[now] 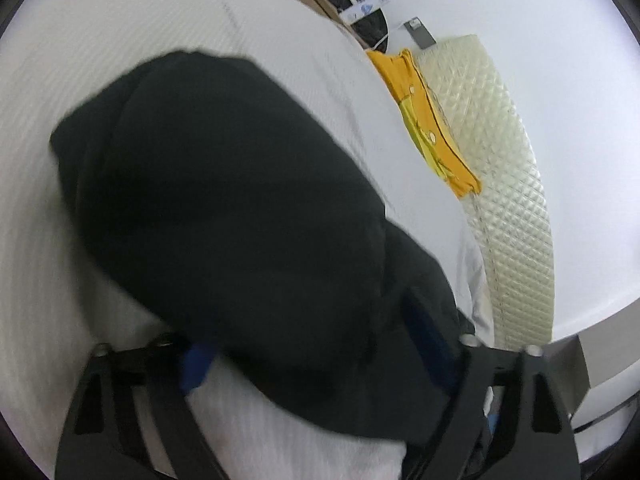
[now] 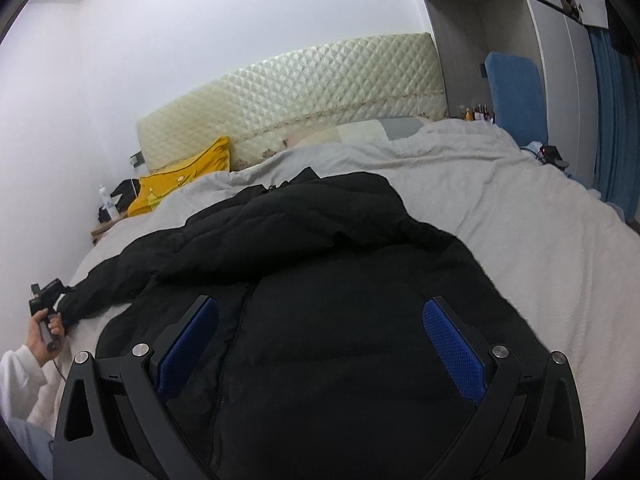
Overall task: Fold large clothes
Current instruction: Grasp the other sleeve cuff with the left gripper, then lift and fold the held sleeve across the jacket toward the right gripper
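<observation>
Blue-padded right fingers (image 2: 320,344) spread wide over the black puffer jacket (image 2: 320,280), spread on the bed's pale blanket (image 2: 520,220). My left fingers (image 1: 316,364) straddle its sleeve; grip blurred, can't tell. Yellow cushion (image 2: 188,184) leans by the headboard (image 2: 300,92).

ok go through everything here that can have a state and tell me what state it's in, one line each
black jacket: spread on the bed, not folded, a sleeve stretched out to the left
left gripper: fingers wide apart, the jacket's cloth lying between them
right gripper: open, above the jacket
yellow garment: crumpled by the headboard
bedspread: rumpled, covering the bed
</observation>
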